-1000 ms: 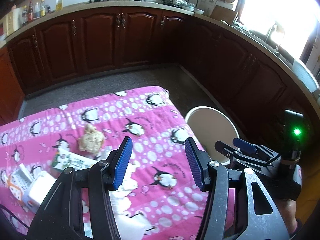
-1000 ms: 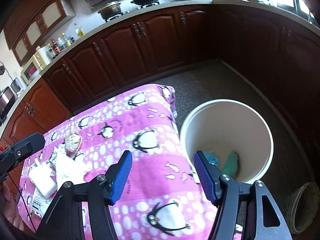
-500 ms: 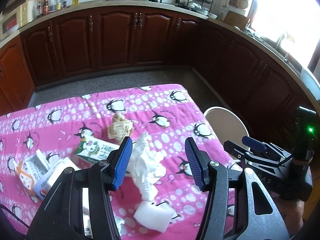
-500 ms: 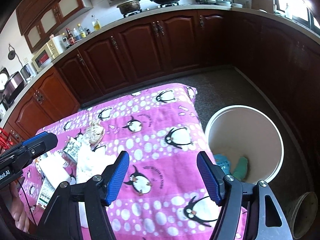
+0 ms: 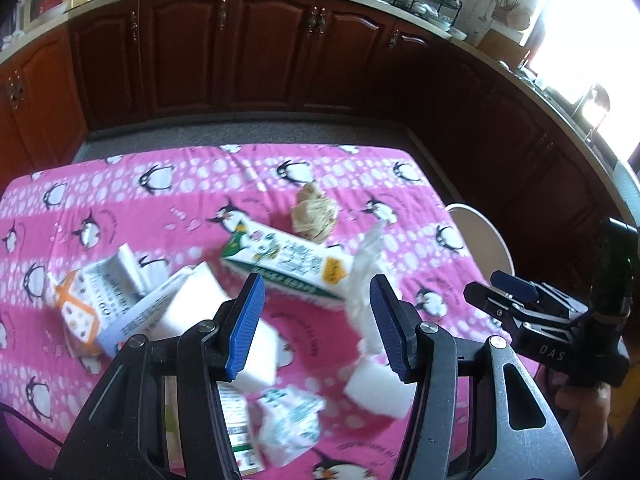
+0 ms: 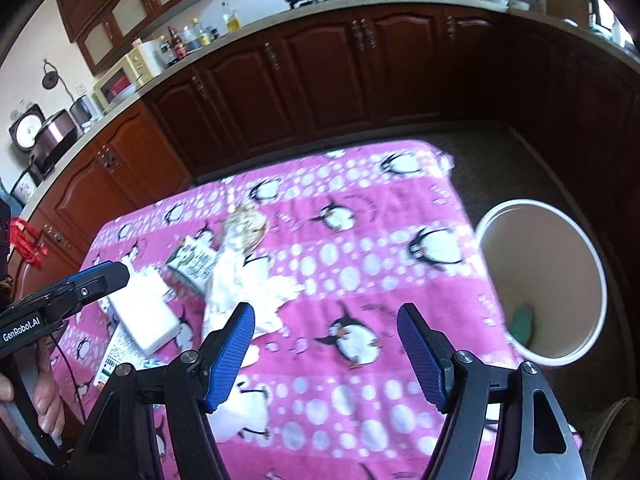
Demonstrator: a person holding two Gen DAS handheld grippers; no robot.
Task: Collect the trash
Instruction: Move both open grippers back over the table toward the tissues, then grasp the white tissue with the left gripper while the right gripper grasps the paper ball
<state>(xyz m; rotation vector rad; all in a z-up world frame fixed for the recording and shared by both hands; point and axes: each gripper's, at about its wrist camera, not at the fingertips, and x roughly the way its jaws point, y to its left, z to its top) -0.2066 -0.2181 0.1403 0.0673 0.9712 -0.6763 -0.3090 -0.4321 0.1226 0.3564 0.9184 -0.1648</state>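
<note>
While both claws hang spread and empty, the carton at twelve o'clock of the left gripper is best pinched across its narrow sides; the right gripper is kept clear

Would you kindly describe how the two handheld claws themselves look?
Both the left claw and right claw have black metal frames, silver pivot bolts and ribbed blue finger pads. White "GenRobot.AI" lettering marks the left claw's side.

Both wrist views down over shared tablecloth
</note>
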